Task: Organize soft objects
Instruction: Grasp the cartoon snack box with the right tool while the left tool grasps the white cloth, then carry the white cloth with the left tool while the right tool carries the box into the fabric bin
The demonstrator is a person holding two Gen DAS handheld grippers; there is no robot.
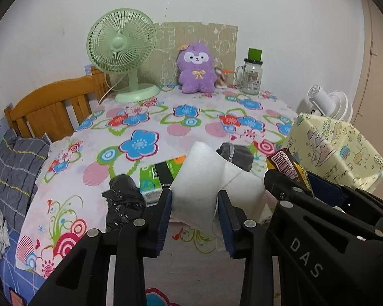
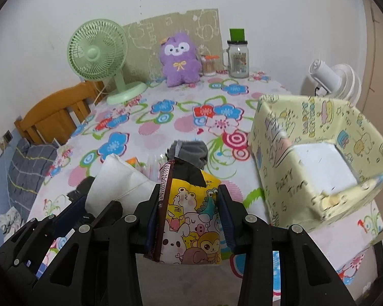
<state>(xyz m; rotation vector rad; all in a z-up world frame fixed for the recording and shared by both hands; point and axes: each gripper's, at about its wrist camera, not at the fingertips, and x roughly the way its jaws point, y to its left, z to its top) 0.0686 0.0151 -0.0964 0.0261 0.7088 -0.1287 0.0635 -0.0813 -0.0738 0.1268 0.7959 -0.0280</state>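
Observation:
My left gripper is shut on a white soft pillow, which is squeezed between the blue pads and raised a little above the flowered tablecloth. To its right, my right gripper is shut on a yellow cartoon snack packet. In the right wrist view the packet stands upright between the right gripper's pads. The pillow and left gripper are at the lower left. A grey rolled cloth lies on the table just beyond.
An open yellow patterned box stands at the right. A black plastic bag and a green packet lie near the front. A green fan, purple plush and glass jar line the back wall. A white fan stands behind the box.

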